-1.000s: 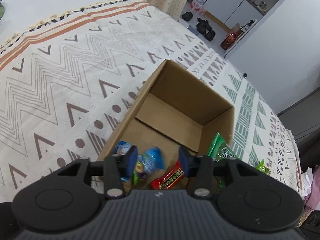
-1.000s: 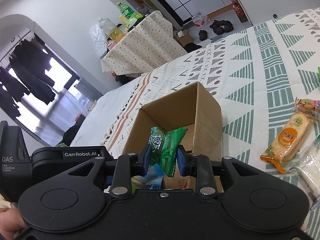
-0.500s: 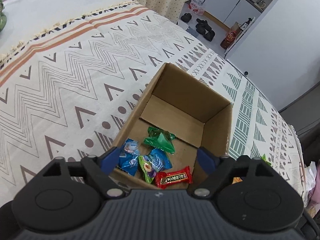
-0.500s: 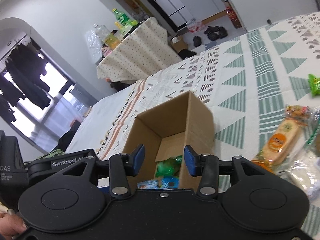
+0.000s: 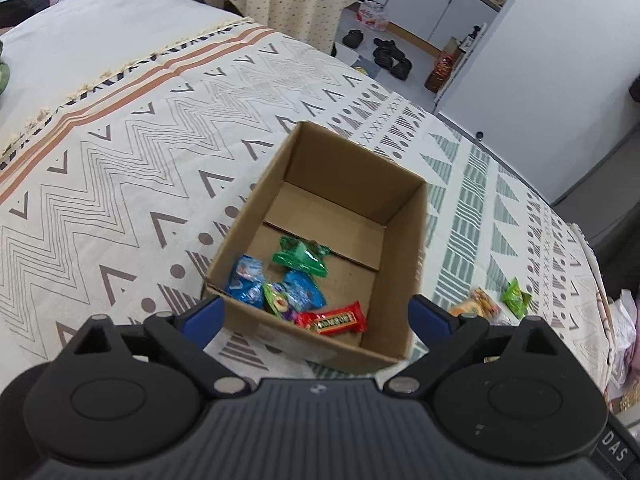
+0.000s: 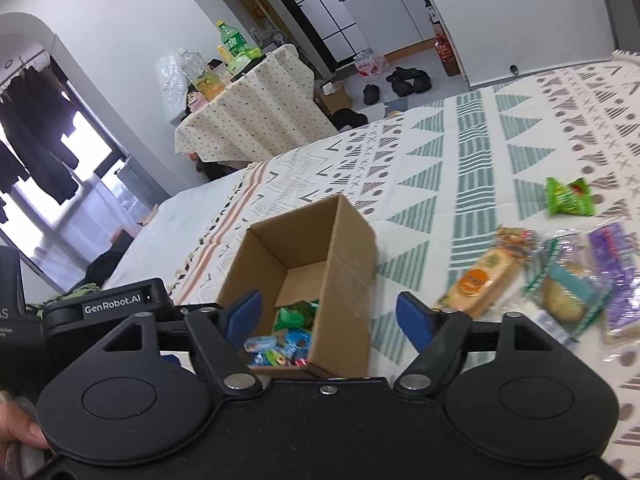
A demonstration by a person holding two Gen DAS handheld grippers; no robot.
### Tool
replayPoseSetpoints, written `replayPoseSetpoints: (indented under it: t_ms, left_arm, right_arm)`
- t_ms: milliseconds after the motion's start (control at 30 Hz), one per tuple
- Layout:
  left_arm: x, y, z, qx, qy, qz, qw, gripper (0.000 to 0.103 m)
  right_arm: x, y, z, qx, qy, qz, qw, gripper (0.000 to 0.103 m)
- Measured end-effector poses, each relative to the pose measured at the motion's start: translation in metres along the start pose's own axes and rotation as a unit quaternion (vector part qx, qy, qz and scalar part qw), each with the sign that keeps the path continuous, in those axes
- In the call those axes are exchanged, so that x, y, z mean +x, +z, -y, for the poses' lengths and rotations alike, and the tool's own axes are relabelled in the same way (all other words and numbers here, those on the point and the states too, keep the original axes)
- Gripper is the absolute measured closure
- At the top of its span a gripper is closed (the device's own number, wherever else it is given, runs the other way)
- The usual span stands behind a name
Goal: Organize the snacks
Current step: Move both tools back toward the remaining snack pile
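An open cardboard box [image 5: 404,216] is set on the patterned bed cover [image 5: 120,168]. Packed near its front wall are a green packet [image 5: 301,257], two blue packets [image 5: 245,283], a small colourful candy [image 5: 277,301] and a red bar [image 5: 335,319]. Both the left gripper [image 5: 316,314] and right gripper [image 6: 329,315] are held spread wide, nothing gripped. More snacks [image 6: 480,280] are scattered on the cover beside the box.

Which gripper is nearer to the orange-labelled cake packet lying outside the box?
Right. The right gripper hangs open over the cardboard box, with the orange-labelled cake packet just beyond its right jaw. The left gripper, also open, straddles the box's near wall, farther away.
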State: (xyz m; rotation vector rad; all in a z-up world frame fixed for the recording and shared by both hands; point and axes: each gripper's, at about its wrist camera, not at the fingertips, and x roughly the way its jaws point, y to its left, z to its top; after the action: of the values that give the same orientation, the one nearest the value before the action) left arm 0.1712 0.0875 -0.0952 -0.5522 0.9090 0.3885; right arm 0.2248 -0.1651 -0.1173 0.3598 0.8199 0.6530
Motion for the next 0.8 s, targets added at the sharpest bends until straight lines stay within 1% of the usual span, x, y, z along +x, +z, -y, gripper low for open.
replayPoseSetpoints:
  t_ms: [33, 133, 233, 333, 500, 567, 700, 800]
  left_arm:
    - [-0.002, -0.002, 0.001, -0.002, -0.008, 0.001, 1.0, 0.0]
    - [-0.009, -0.008, 0.007, 0.002, -0.015, 0.006, 0.9999, 0.0]
    - [-0.013, -0.015, 0.016, 0.013, -0.023, 0.006, 0.9996, 0.0]
    - [-0.018, -0.021, 0.024, 0.023, -0.032, 0.003, 0.9992, 0.0]
    - [-0.021, -0.031, 0.038, 0.033, -0.048, -0.006, 0.9983, 0.0]
    - [-0.023, -0.037, 0.046, 0.044, -0.05, -0.008, 0.9977, 0.0]
    - [-0.023, -0.047, 0.058, 0.055, -0.053, -0.02, 0.9969, 0.0]
    - [-0.023, -0.053, 0.067, 0.061, -0.054, -0.023, 0.9964, 0.0]
  right_arm:
    - [-0.006, 0.0, 0.003, -0.003, -0.002, -0.001, 1.0, 0.024]
    - [-0.021, -0.003, 0.014, -0.01, -0.007, 0.005, 1.0, 0.014]
    - [-0.034, -0.003, 0.03, 0.007, -0.021, 0.009, 1.0, 0.013]
    - [-0.046, -0.003, 0.037, 0.011, -0.03, 0.019, 0.999, 0.011]
    - [-0.067, -0.006, 0.05, 0.024, -0.038, 0.026, 0.999, 0.002]
    - [-0.075, -0.009, 0.055, 0.024, -0.048, 0.032, 0.998, 0.0]
    - [-0.083, -0.012, 0.066, 0.038, -0.056, 0.033, 0.997, 0.0]
    - [-0.088, -0.013, 0.071, 0.036, -0.079, 0.035, 0.996, 0.0]
